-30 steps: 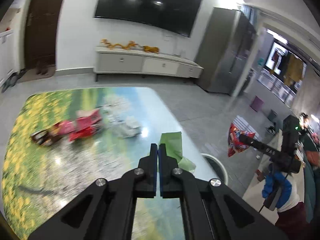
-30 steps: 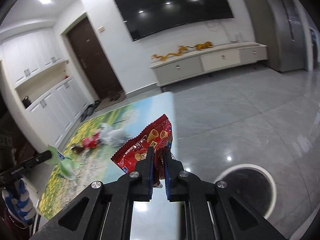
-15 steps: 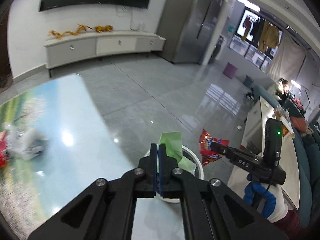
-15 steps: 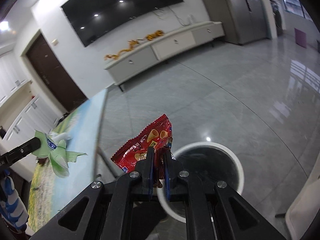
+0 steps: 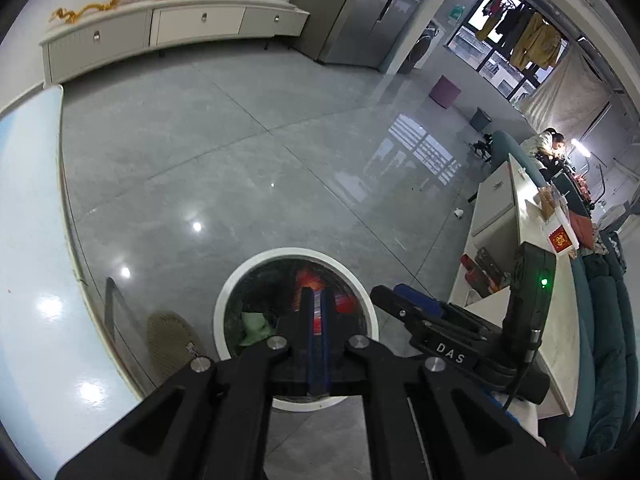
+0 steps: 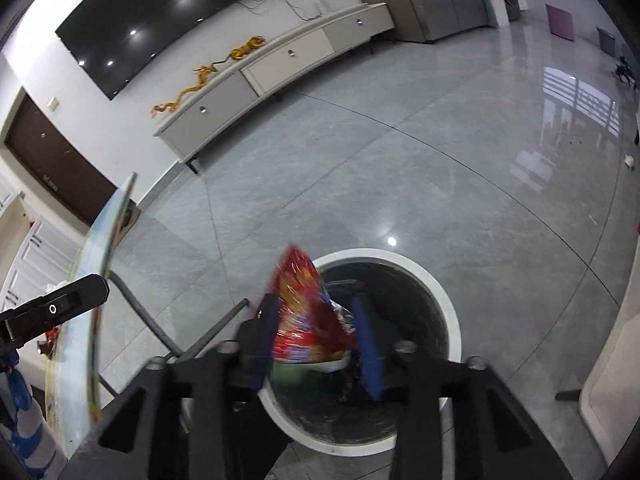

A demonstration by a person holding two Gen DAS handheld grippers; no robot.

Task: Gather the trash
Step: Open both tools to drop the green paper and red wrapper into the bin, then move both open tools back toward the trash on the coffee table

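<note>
A round white-rimmed bin [image 5: 362, 300] stands on the grey floor beside the table; it also shows in the right wrist view [image 6: 448, 312]. A green wrapper [image 5: 254, 326] lies inside it. My left gripper [image 5: 316, 298] hovers over the bin, its fingers slightly parted and empty. My right gripper [image 6: 316, 320] is open above the bin. The red snack bag [image 6: 304, 312] is loose between its spread fingers, dropping into the bin; it shows red in the left wrist view [image 5: 308, 280]. The right gripper [image 5: 404, 300] appears beside the bin in the left wrist view.
The table with its printed cover [image 5: 28, 260] is at my left, its edge [image 6: 100, 264] close to the bin. A woven mat [image 5: 168, 344] lies under it. A white counter [image 5: 524, 280] and teal sofa [image 5: 608, 340] are at right. A TV cabinet [image 6: 280, 64] lines the far wall.
Both grippers moved over the bin. The left let go of the green wrapper, which now lies in the bin. The right gripper opened and the red bag is falling.
</note>
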